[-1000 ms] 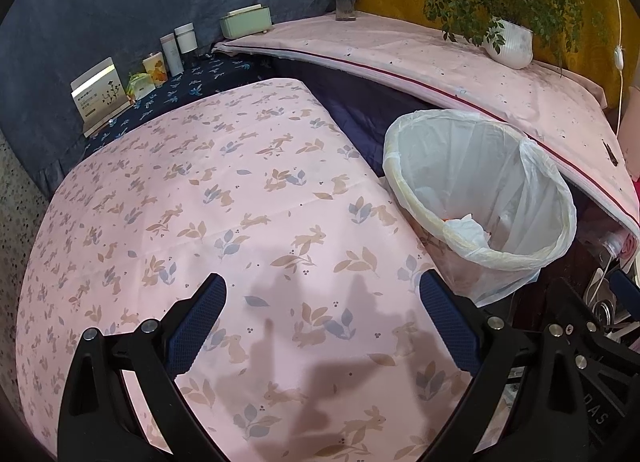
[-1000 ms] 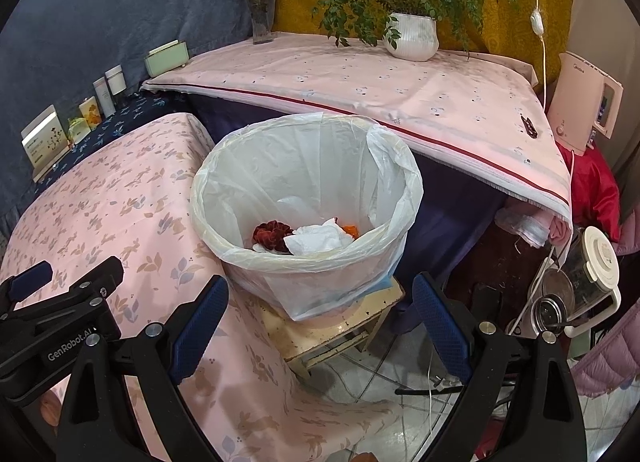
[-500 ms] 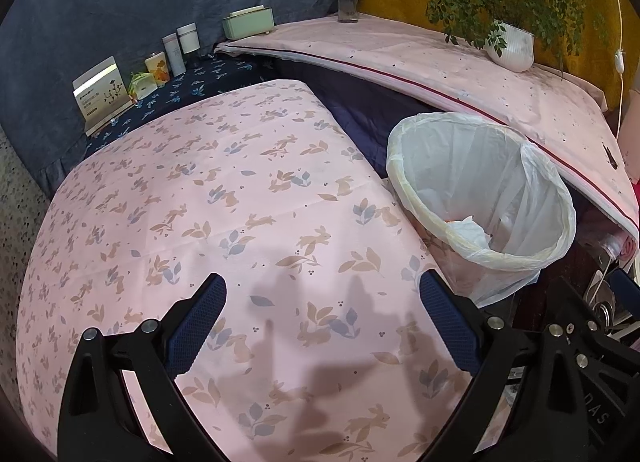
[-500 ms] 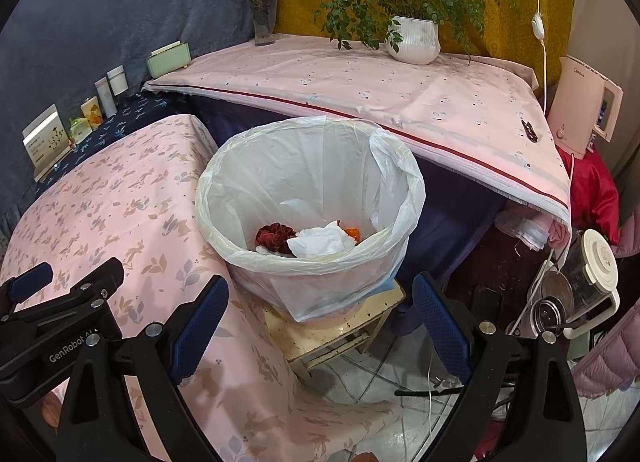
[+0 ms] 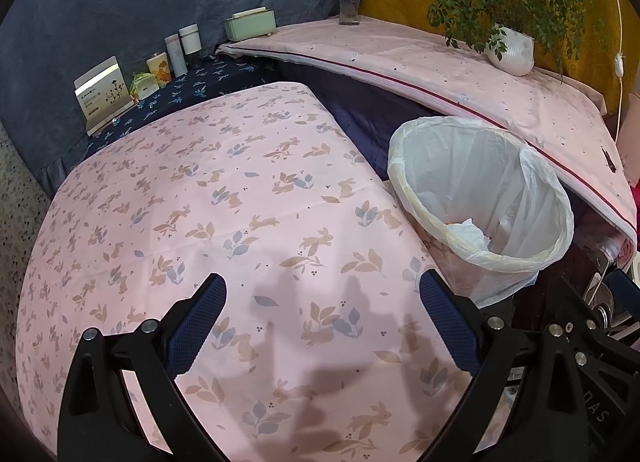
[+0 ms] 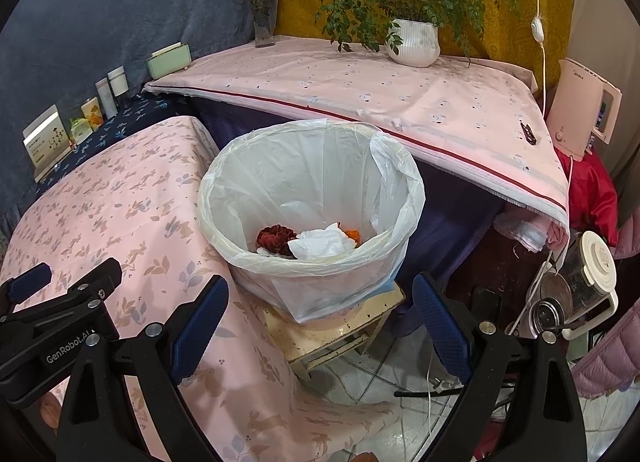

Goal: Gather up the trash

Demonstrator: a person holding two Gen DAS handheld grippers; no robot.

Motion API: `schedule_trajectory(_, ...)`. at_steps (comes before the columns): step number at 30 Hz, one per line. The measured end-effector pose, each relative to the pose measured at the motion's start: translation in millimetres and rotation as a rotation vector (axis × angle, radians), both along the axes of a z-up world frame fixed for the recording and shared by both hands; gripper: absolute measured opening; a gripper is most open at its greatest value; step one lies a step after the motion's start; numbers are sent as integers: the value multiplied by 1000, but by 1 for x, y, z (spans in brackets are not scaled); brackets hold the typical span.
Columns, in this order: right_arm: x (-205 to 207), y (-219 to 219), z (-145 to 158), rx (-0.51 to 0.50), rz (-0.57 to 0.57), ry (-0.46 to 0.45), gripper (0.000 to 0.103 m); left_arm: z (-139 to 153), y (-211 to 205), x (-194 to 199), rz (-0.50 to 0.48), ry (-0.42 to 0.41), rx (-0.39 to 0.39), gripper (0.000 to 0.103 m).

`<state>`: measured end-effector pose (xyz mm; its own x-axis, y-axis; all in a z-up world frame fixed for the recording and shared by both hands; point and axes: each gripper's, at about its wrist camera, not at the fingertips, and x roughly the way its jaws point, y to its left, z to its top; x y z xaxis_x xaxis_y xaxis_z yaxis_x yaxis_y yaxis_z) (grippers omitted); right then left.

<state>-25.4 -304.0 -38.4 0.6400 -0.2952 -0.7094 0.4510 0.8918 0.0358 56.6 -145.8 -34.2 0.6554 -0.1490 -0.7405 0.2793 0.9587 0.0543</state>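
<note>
Over the rabbit-print tablecloth in the left wrist view, the left gripper hovers, jaws spread wide and empty. No loose trash shows on the cloth, so a low sweep would likely only snag fabric. Right wrist view now: the right gripper hangs released above the lined trash bin, which holds a white tissue and dark red scraps. The bin sits on a small stool; a nudge could tip it.
</note>
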Motion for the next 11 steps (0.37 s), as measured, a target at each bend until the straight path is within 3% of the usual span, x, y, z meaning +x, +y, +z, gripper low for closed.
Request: schedule_trajectory(11, -1, 1, 2, -3, 1, -2, 89, 0, 3, 1, 15, 22, -10, 93)
